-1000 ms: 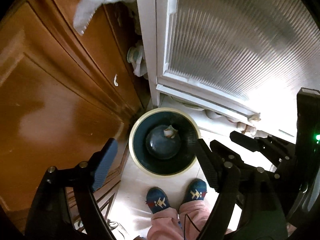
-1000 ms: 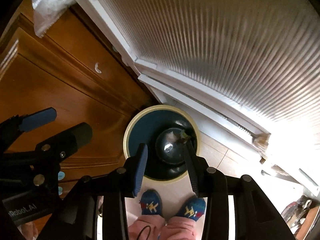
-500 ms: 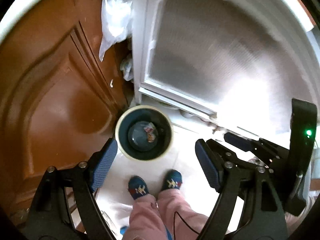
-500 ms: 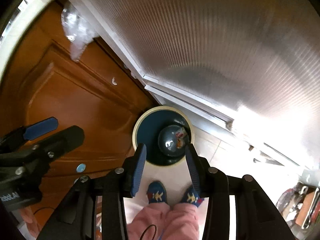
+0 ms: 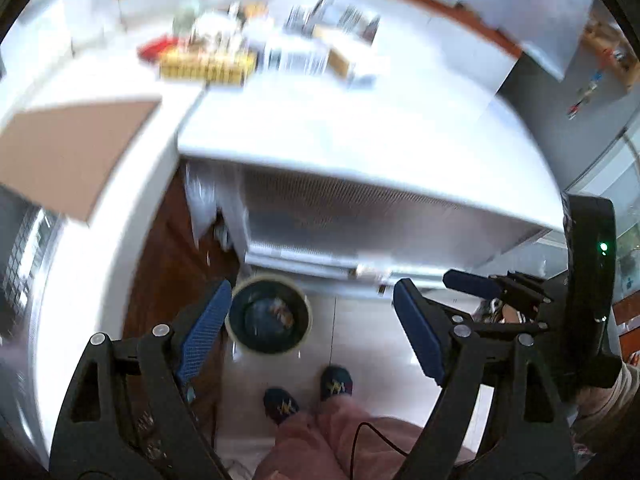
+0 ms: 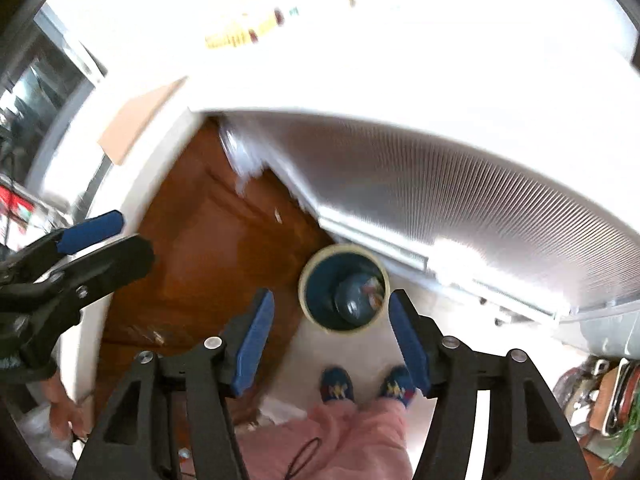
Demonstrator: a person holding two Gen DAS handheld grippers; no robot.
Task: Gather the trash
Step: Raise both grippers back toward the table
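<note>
Down on the tiled floor, tucked against the wooden cabinet (image 6: 208, 264) and the ribbed white door (image 6: 460, 184), the trash bin (image 6: 344, 286) is standing upright with a small crumpled scrap of trash (image 6: 374, 292) lying at its bottom. Both tools are hanging well above it and pointing steeply down. The right tool (image 6: 332, 340) is spreading: its jaws have just been opening, and nothing is sitting between the blue pads. The left tool (image 5: 308, 336) is also standing wide apart and pinching nothing.

In the right wrist view the bin is showing almost straight ahead between the two pads, far below them; in the left wrist view it is sitting nearer the left pad, so the right hand seems the better lined up with it. The bin is just in front of the person's blue slippers (image 5: 308, 392).

With trash in the bin and both tools free, the drop looks done. Any further trash would likely lie up on the white surface (image 5: 340, 128), where blurred clutter is showing at the far edge; what it is cannot be told.
</note>
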